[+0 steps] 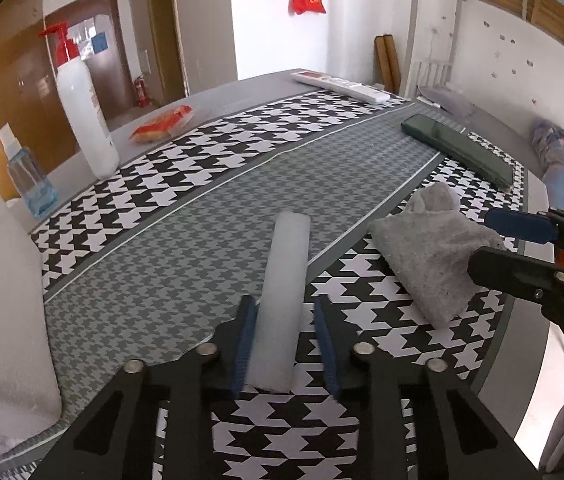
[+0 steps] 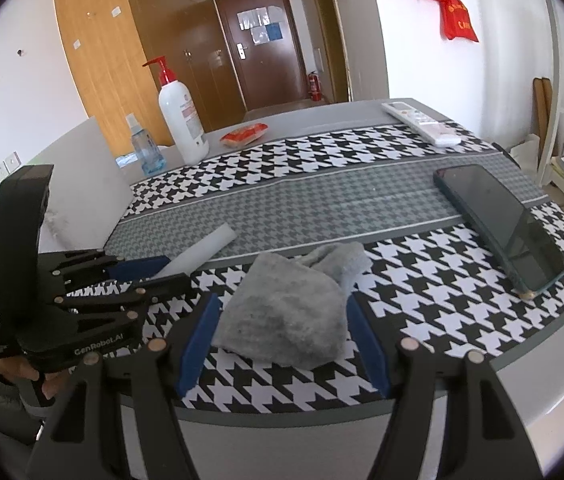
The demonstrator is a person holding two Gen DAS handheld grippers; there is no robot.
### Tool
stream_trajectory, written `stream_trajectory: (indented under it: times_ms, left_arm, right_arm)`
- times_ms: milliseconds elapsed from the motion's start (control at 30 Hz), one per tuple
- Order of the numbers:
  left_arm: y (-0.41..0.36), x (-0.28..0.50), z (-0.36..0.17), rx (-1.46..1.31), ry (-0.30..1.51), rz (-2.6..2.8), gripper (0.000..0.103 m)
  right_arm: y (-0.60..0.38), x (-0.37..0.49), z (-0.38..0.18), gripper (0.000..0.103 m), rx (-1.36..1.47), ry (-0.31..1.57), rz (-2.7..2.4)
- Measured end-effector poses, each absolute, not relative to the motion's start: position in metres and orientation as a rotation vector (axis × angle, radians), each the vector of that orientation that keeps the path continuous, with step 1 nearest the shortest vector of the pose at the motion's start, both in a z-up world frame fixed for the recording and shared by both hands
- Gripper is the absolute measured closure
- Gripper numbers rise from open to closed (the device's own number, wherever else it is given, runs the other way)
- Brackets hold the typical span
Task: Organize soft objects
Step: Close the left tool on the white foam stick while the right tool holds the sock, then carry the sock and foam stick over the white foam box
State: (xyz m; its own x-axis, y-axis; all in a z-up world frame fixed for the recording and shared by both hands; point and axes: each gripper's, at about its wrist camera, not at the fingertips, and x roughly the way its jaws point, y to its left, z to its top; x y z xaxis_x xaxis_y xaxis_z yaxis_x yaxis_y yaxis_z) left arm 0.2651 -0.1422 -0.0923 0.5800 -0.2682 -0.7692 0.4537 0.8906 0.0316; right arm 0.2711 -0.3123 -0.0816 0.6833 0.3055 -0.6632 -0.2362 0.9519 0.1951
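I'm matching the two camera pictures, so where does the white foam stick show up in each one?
Left wrist: white foam stick low centre, between the left tool's pads.
Right wrist: foam stick left of centre, behind the left tool.
Shared landmark: grey sock.

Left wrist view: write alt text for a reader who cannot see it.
The left claw straddles a white foam bar on a houndstooth table mat. To the right a grey cloth lies by the right claw.
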Motion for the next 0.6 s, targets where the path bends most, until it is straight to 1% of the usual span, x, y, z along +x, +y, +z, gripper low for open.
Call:
stream_trajectory:
  times_ms: [33, 133, 200, 233, 600]
  left_arm:
    - [-0.142, 0.265, -0.092, 0.24, 0.853, -0.42, 0.081]
    - [-0.141, 0.266, -0.092, 0.229, 0.848, -0.416, 0.085]
    - [-0.139, 0.264, -0.089, 0.225, 0.828, -0.417, 0.088]
    - [-0.138, 0.263, -0.087, 0.22, 0.818, -0.42, 0.088]
    - [-0.111, 0.251, -0.063, 0.095, 0.704, -0.435, 0.088]
  right_arm:
    - [-0.312, 0.271, -0.082, 0.033, 0.092, 0.76, 0.3]
    - [-0.309, 0.27, -0.083, 0.032, 0.077, 0.761, 0.296]
    - [-0.305, 0.269, -0.084, 0.029, 0.073, 0.76, 0.302]
    - [-0.304, 0.269, -0.084, 0.027, 0.071, 0.758, 0.303]
    - [-0.292, 0.279, -0.092, 0.027, 0.014, 0.778, 0.243]
